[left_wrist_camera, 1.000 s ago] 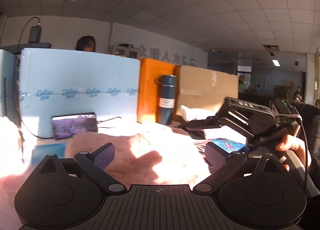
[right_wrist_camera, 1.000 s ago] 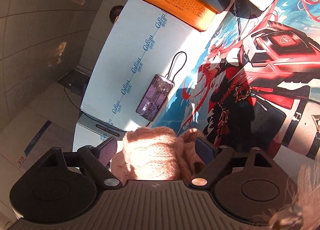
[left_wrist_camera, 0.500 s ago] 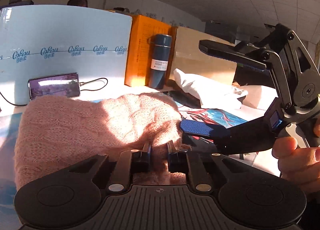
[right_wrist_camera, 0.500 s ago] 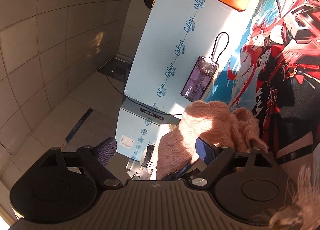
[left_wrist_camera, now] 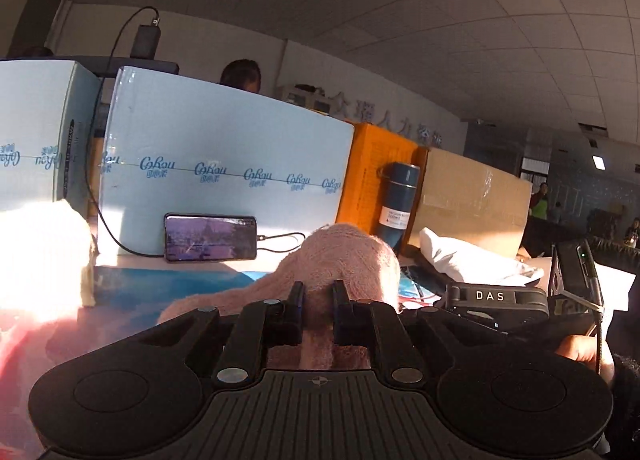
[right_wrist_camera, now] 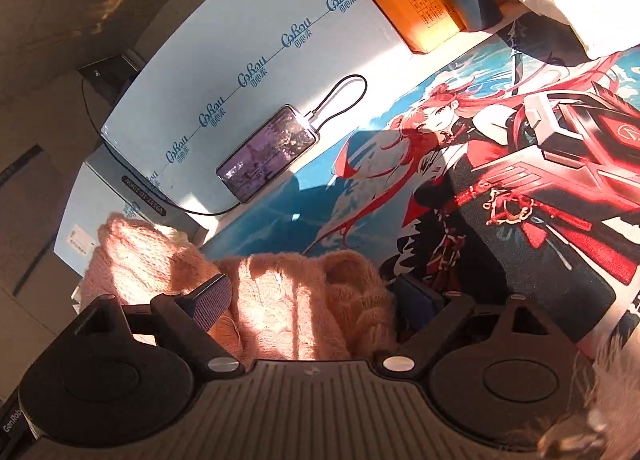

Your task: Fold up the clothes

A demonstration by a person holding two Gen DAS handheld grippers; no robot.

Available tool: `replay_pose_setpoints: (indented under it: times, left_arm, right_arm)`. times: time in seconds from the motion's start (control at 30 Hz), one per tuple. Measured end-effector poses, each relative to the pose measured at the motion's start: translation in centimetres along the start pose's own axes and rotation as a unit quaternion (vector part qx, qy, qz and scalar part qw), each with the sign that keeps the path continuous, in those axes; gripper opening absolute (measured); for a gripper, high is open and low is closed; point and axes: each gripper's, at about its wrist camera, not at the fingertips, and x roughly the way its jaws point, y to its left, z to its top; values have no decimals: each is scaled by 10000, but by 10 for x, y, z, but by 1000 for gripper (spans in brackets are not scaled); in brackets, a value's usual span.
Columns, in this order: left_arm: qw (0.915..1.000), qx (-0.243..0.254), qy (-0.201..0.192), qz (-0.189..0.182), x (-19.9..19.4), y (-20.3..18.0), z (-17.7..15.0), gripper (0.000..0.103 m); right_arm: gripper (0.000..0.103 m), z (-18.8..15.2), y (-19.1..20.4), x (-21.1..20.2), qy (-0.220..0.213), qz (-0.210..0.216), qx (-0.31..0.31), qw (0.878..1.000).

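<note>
A pink knitted sweater is bunched between my left gripper's fingers, which are shut on a fold of it and hold it above the table. In the right wrist view the same pink sweater fills the gap of my right gripper, whose fingers stand wide apart around it without pinching. The right gripper's body shows in the left wrist view, low at the right.
A printed anime desk mat covers the table. A phone on a cable leans on light blue boxes. An orange box, a dark flask, a cardboard box and white cloth stand behind.
My left gripper, open a second ago, closed on the sweater and has lifted it. The right gripper dropped lower beside it and stays open, swinging back over the mat.
</note>
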Motion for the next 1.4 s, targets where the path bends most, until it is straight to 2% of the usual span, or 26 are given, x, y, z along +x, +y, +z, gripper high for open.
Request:
replay_pose_setpoints:
  times: [0.07, 0.1, 0.13, 0.17, 0.27, 0.4, 0.5, 0.63, 0.7, 0.77, 0.9, 0.97, 1.0, 1.03, 1.07, 1.1, 1.17, 1.27, 1.37, 1.4]
  left_arm:
    - [9999, -79, -67, 105, -5, 8, 1, 12]
    - [9998, -119, -100, 157, -7, 12, 2, 12]
    - [9995, -160, -149, 218, -9, 15, 2, 12]
    - [9993, -174, -200, 265, -11, 18, 3, 12]
    - [9984, -204, -352, 398, -17, 26, 8, 11]
    - [9960, 28, -682, 577, -20, 30, 21, 10]
    - [9948, -88, -645, 789, -13, 44, 24, 9]
    - [9922, -265, -575, 1077, -3, 65, 28, 9]
    - [9919, -382, -210, 1194, 11, 77, 21, 8]
    - [9898, -521, 306, 1287, 28, 91, 12, 8]
    - [9813, -553, 693, 1711, 42, 99, 6, 10]
    - [9842, -231, 514, 1680, 42, 89, 9, 19]
    - [9851, -60, 481, 1649, 44, 83, 11, 39]
    - [9862, 127, 453, 1585, 49, 74, 13, 70]
    - [9871, 317, 425, 1512, 54, 65, 16, 81]
    - [9880, 479, 453, 1395, 61, 58, 17, 86]
    - [9878, 884, 742, 1041, 85, 42, 19, 86]
    - [9774, 1504, 1360, 594, 127, 22, 5, 86]
    - [9657, 1677, 1915, 516, 154, 20, -9, 86]
    - [9660, 1566, 1997, 488, 158, 24, -9, 84]
  right_arm:
    - [49, -4, 11, 9, 191, -87, -321, 9993]
    - [41, -7, 16, 13, 272, -141, -494, 9983]
    - [27, -9, 21, 17, 333, -187, -661, 9971]
    - [20, -9, 24, 19, 321, -197, -799, 9961]
    - [15, 1, 33, 17, 46, -138, -981, 9951]
    - [14, 28, 49, 12, -688, -296, -1367, 9878]
    - [14, 50, 51, 5, -1288, -555, -1481, 9790]
    - [14, 78, 33, 0, -1779, -955, -1302, 9707]
    - [14, 89, 18, 2, -1924, -1204, -1175, 9668]
    - [14, 92, -4, 11, -1805, -1408, -889, 9694]
    - [14, 97, -50, 28, -1555, -1775, -283, 9713]
    - [16, 96, -71, 33, -1439, -1575, 220, 9767]
    - [17, 96, -79, 33, -1417, -1437, 439, 9784]
    - [21, 96, -84, 32, -1453, -1325, 569, 9788]
    - [24, 96, -85, 31, -1482, -1299, 617, 9785]
    - [27, 96, -86, 30, -1505, -1279, 657, 9781]
    - [36, 94, -86, 30, -1512, -1281, 686, 9778]
    - [48, 95, -86, 29, -1526, -1216, 710, 9782]
    - [52, 96, -87, 28, -1542, -1250, 677, 9778]
    - [52, 96, -88, 29, -1512, -1279, 684, 9778]
